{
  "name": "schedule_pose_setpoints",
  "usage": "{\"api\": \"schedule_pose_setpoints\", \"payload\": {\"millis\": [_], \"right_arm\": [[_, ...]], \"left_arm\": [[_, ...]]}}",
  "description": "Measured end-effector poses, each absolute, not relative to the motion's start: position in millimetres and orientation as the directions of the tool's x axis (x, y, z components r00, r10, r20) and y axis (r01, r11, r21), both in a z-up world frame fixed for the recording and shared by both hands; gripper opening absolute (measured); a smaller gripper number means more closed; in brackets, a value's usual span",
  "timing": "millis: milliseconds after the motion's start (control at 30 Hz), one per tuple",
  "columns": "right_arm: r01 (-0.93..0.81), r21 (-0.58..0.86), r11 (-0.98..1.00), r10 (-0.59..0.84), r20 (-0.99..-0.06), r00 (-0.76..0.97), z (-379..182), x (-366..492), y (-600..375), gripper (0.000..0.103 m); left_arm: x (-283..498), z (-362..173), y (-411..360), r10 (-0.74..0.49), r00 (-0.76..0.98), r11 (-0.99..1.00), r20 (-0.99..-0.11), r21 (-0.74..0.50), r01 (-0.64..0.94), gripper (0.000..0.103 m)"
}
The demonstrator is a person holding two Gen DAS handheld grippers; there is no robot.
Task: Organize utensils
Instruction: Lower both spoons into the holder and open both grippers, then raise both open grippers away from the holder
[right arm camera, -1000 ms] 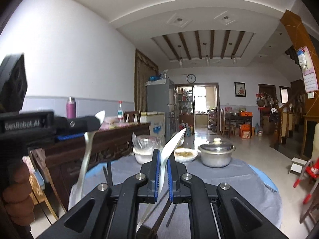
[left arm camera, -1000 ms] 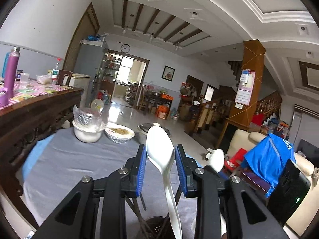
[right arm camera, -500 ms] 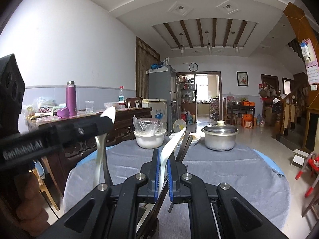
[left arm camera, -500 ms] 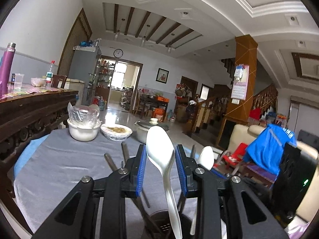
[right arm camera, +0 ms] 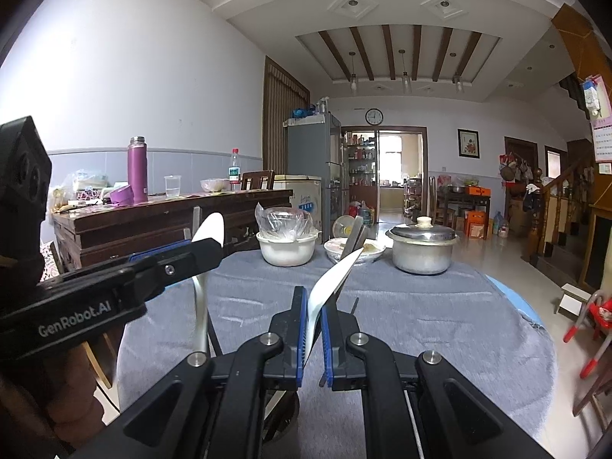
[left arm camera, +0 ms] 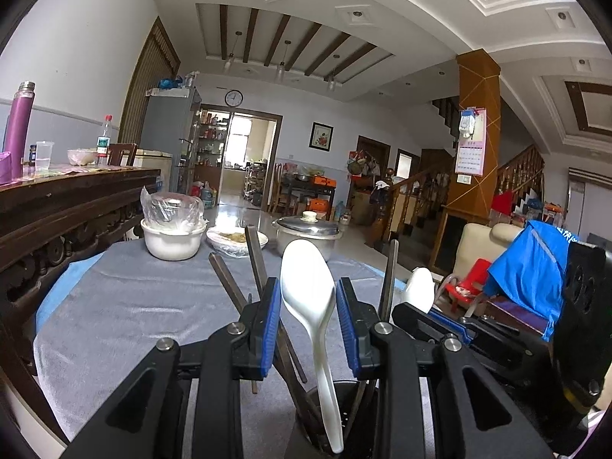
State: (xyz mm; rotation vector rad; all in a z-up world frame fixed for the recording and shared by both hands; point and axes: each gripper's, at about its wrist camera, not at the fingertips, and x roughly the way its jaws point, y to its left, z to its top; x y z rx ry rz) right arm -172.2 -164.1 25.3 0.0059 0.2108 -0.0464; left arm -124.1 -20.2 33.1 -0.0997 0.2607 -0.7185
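Both our claws lower than second ago. Left claw (left arm camera: 308, 321) partly open, clasping white spoon (left arm camera: 306, 287); right claw (right arm camera: 313, 331) pinching second spoon (right arm camera: 332, 277). Handles now reaching dark holder (left arm camera: 346, 401); release likely next.

Left gripper (left arm camera: 308, 308) points nearly level over the desk, tipped a little downward, its blue-padded jaws part open on either side of a white spoon's bowl; contact with the pads cannot be made out. Right gripper (right arm camera: 313, 315) sits just beside it at much the same tilt, jaws pinched almost together, clamped on a second white spoon. In the right wrist view a hand (right arm camera: 57, 378) grips the left tool's handle.
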Motion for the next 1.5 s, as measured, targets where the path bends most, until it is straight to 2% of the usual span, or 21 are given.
{"api": "schedule_pose_setpoints", "payload": {"millis": [333,433,500,567,667,733,833,900,933,967,1033,1233,1500], "right_arm": [[0.029,0.009,1.0,-0.026,-0.216,0.976,30.0,-179.1,-164.5,0.009],[0.009,0.044,0.999,0.001,-0.232,0.973,32.2,-179.4,-168.7,0.016],[0.003,0.045,0.999,0.008,-0.23,0.973,33.3,-180.4,-168.5,0.02],[0.003,0.035,0.999,0.005,-0.233,0.973,33.5,-180.9,-167.3,0.02],[0.024,0.031,0.999,-0.016,-0.229,0.973,34.6,-182.4,-169.8,0.02],[0.037,0.039,0.999,-0.027,-0.234,0.972,36.4,-182.8,-173.3,0.02],[0.051,0.048,0.998,-0.036,-0.275,0.961,41.8,-182.6,-177.5,0.02],[0.055,0.053,0.997,-0.037,-0.298,0.954,44.9,-184.0,-178.0,0.027],[0.059,0.057,0.997,-0.039,-0.306,0.951,46.9,-185.7,-178.5,0.038],[0.064,0.064,0.996,-0.041,-0.307,0.951,49.1,-188.2,-179.0,0.06],[0.077,0.076,0.994,-0.053,-0.282,0.958,54.3,-196.6,-179.4,0.079],[0.08,0.064,0.995,-0.059,-0.283,0.957,60.4,-202.0,-176.2,0.079],[0.092,0.129,0.987,-0.04,-0.36,0.932,45.2,-188.5,-183.2,0.079]], "left_arm": [[-135.6,38.4,-20.3,-0.645,0.737,0.763,-0.202,-0.11,0.637,0.031],[-141.1,44.3,-14.8,-0.633,0.751,0.772,-0.187,-0.088,0.629,0.032],[-143.0,47.4,-13.5,-0.617,0.764,0.784,-0.187,-0.072,0.616,0.037],[-142.1,49.7,-11.0,-0.596,0.776,0.799,-0.205,-0.062,0.598,0.058],[-142.9,51.2,-4.0,-0.563,0.797,0.823,-0.216,-0.06,0.565,0.065],[-140.2,52.9,-3.5,-0.532,0.801,0.839,-0.275,-0.044,0.542,0.076],[-134.0,52.9,-6.1,-0.481,0.777,0.857,-0.406,-0.031,0.514,0.079],[-128.5,52.1,-9.5,-0.448,0.745,0.865,-0.493,-0.028,0.502,0.079],[-126.3,51.2,-10.2,-0.431,0.734,0.869,-0.525,-0.022,0.495,0.079],[-125.3,49.2,-10.9,-0.416,0.725,0.872,-0.548,-0.015,0.489,0.079],[-125.8,45.3,-11.0,-0.388,0.725,0.882,-0.569,-0.001,0.472,0.079],[-120.8,38.5,-4.6,-0.342,0.715,0.903,-0.61,-0.004,0.429,0.079],[-106.3,26.4,2.4,-0.282,0.704,0.927,-0.652,0.005,0.376,0.079]]}}
